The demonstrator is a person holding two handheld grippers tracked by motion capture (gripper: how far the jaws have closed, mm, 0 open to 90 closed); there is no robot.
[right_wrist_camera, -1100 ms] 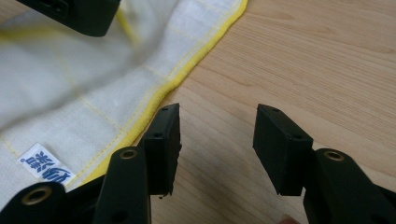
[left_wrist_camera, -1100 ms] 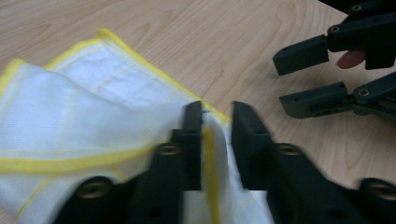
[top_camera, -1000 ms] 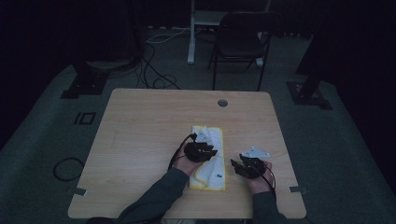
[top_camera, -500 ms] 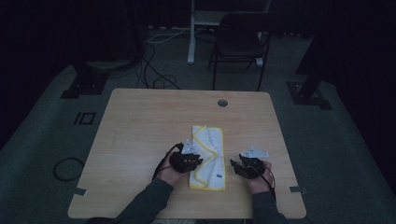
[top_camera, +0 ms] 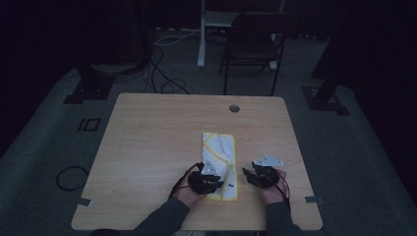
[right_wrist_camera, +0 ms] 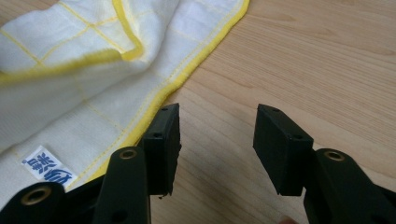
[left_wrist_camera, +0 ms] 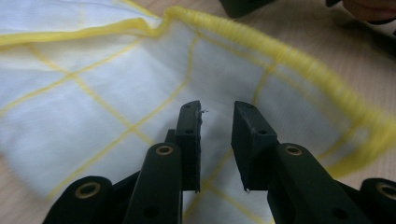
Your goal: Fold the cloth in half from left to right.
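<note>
Two grippers work at a white cloth with yellow edging on the table. Just past the left gripper, whose slightly parted jaws have just been opening with nothing pinched, the cloth runs off-frame. The right gripper stands wide open over bare wood, the cloth's edge beside its left jaw. Dim overhead light hides the folds.

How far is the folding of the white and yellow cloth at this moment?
The cloth already lies folded into a narrow strip on the table. The left gripper hovers over it, jaws apart and just moving, nothing between them. The right gripper waits open beside its edge. Further folds probably remain.
</note>
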